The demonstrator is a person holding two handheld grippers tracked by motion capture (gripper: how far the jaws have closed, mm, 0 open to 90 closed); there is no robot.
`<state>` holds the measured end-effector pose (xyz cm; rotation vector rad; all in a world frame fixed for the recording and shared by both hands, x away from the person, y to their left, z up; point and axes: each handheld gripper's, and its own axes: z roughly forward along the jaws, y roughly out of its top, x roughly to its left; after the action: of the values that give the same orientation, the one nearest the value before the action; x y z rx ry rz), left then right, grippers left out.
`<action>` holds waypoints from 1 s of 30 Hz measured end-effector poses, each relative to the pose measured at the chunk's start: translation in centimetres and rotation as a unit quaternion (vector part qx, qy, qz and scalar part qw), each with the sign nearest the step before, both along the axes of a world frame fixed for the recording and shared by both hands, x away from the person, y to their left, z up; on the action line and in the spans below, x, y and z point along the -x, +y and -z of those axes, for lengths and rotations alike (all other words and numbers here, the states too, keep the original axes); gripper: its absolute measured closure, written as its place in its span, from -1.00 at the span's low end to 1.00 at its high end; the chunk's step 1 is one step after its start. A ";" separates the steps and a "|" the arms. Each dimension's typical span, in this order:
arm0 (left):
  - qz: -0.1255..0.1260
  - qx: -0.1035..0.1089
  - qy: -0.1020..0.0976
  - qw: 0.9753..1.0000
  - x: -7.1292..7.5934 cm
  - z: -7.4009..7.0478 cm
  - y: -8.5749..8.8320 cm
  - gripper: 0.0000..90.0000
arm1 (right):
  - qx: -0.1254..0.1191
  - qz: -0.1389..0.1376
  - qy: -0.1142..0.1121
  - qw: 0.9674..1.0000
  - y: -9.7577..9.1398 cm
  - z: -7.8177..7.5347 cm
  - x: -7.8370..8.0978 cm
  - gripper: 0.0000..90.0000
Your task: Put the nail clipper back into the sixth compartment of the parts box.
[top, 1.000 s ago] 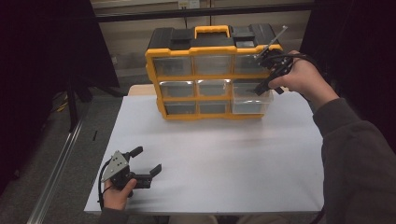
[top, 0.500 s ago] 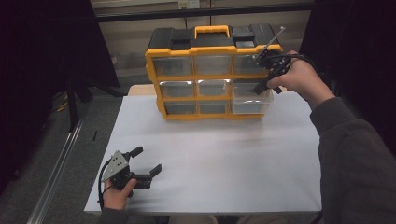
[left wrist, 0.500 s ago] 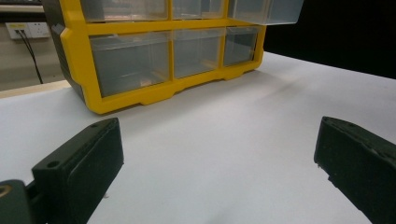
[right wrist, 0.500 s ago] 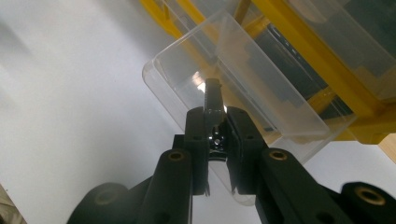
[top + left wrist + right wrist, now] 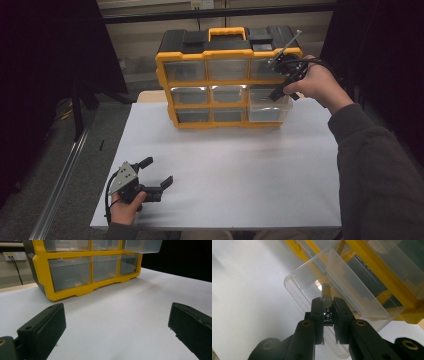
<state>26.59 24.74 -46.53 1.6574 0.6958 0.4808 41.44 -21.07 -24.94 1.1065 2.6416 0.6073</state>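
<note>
surface: white table (image 5: 240, 170) | on it: yellow-and-black drawer organizer (image 5: 225, 75), far edge, upright

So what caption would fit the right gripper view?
Claw pinching a small metal tool over a pulled-out clear drawer of a yellow organizer.

A white table (image 5: 240, 165) spreads out beneath and ahead of the open jaws. Off its left edge lies grey floor (image 5: 60, 145) with a metal rail (image 5: 60, 190) running along it. Beyond the jaws, a beige wall (image 5: 12, 272) carries a white power socket (image 5: 15, 256) with cables plugged in. The surroundings are dark.
</note>
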 end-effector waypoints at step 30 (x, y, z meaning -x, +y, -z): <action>0.004 -0.003 0.001 1.000 0.0 0.0 0.1 -0.97 | 0.005 -0.007 -0.011 1.000 0.0 0.8 -0.9 0.78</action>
<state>26.59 24.84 -46.55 1.6665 0.6897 0.4765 42.38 -21.04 -25.78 1.0725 2.6339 0.6056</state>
